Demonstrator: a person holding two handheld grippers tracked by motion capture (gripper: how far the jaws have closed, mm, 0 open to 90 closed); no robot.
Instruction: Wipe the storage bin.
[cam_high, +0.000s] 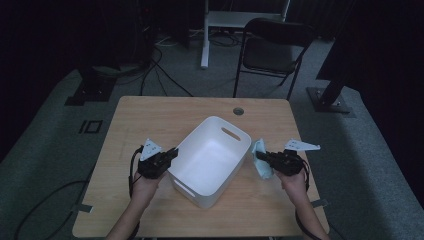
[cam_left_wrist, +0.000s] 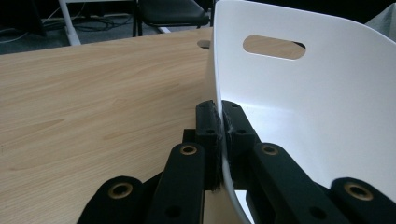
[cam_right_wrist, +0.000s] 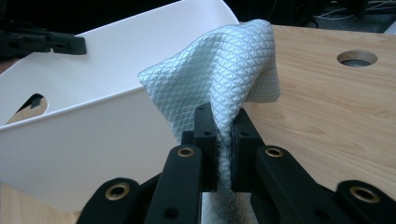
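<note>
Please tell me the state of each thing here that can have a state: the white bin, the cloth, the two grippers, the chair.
White bin: upright on the table, nothing visible inside, rim pinched by the left gripper.
Light blue cloth: crumpled, held off the table, outside the bin.
Left gripper: shut on the bin's wall.
Right gripper: shut on the cloth.
Folding chair: unfolded, vacant, behind the table.

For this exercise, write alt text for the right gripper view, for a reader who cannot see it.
The right gripper has its two black jaws shut on a pale blue quilted cloth, which bunches upward above them. To the left and behind is the white plastic tub, and wooden table lies to the right.
</note>
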